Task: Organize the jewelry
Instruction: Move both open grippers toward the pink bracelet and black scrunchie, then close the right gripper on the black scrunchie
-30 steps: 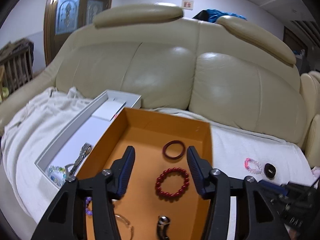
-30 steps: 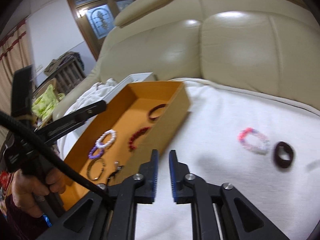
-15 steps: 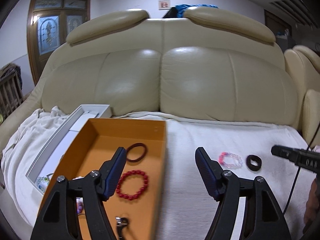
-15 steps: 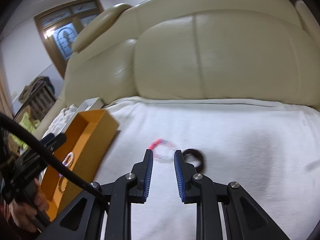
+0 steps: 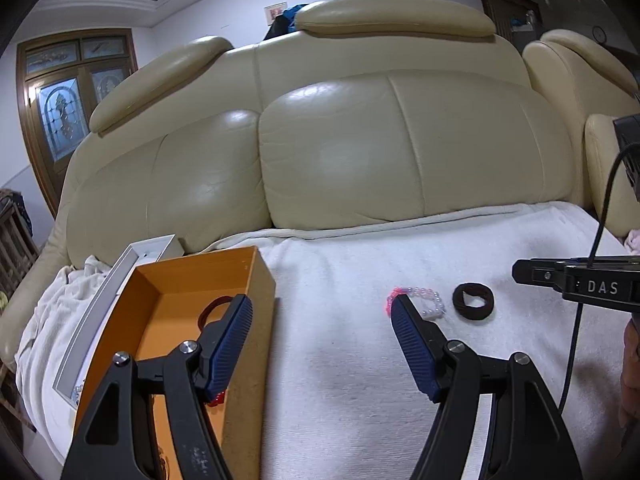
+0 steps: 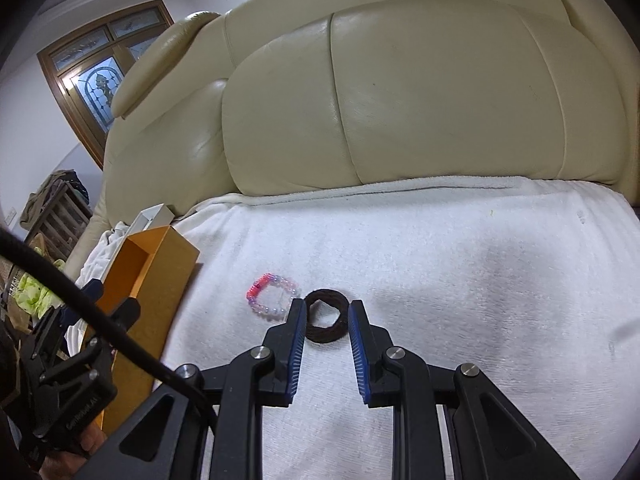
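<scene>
Item: dark ring (image 6: 325, 316), a twisted brown band, lying flat on the white towel (image 6: 460, 280) spread over the sofa (image 6: 400, 100) seat. Beside it at 9 o'clock, just apart, a pink-and-clear bead bracelet (image 6: 272, 294). Orange box (image 5: 192, 312) well off toward 9 o'clock, already holding a dark bangle (image 5: 212, 308) and other pieces.

Right tongs (image 6: 326, 312): slightly apart, nothing clamped. In the right wrist view the ring shows in the gap between the two tips, its far rim at 12 o'clock; whether the pads touch it cannot be told.

Left tongs (image 5: 322, 310): spread wide, empty. One finger overlaps the box's near wall, the other tip covers the bracelet's near edge at 1 o'clock; the ring lies just past it at 2 o'clock.

Hazards, as judged:
- The narrow gap may straddle only part of the ring, so closing could pinch one rim and flip or flatten it.
- Tips pressed low would snag towel pile with the ring.
- A drift to 9 o'clock could nudge the bracelet.
- Both tongs crowd one spot; collision is possible.
</scene>
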`<action>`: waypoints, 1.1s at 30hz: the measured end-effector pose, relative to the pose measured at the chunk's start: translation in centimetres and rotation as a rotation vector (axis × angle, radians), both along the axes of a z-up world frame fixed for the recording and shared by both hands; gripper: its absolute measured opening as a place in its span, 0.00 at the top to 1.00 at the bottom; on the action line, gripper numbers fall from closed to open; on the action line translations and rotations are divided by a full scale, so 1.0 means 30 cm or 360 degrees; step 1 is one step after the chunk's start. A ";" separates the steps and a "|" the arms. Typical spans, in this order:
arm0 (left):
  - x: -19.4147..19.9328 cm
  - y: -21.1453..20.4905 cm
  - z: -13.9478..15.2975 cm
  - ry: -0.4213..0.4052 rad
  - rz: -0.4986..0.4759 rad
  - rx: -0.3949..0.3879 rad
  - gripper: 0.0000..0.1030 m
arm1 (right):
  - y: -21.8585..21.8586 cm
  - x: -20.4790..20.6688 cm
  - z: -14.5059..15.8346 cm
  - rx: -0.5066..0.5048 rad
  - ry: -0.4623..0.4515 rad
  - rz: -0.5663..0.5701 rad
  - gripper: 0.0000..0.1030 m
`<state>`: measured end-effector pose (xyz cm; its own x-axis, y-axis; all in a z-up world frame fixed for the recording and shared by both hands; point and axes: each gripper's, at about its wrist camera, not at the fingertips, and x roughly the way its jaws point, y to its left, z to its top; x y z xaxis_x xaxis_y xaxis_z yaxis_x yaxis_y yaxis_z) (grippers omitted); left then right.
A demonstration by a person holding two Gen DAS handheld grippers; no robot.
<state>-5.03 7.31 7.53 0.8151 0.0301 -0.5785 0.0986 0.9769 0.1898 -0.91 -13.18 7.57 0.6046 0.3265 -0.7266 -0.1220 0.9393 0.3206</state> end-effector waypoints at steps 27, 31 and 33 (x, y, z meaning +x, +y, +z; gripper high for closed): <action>0.035 -0.036 -0.071 0.0142 -0.0033 0.0077 0.30 | -0.006 0.009 -0.046 -0.0023 0.0068 -0.0036 0.77; 0.040 -0.039 -0.086 0.0165 -0.0041 0.0104 0.30 | 0.000 0.010 -0.050 -0.0021 0.0072 -0.0038 0.77; 0.043 -0.037 -0.093 0.0177 -0.0040 0.0118 0.30 | 0.001 0.012 -0.054 -0.0017 0.0079 -0.0039 0.77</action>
<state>-3.76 6.19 4.74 0.7471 0.0566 -0.6623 0.1473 0.9575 0.2479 -0.55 -13.16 5.95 0.5753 0.3042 -0.7593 -0.0829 0.9452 0.3158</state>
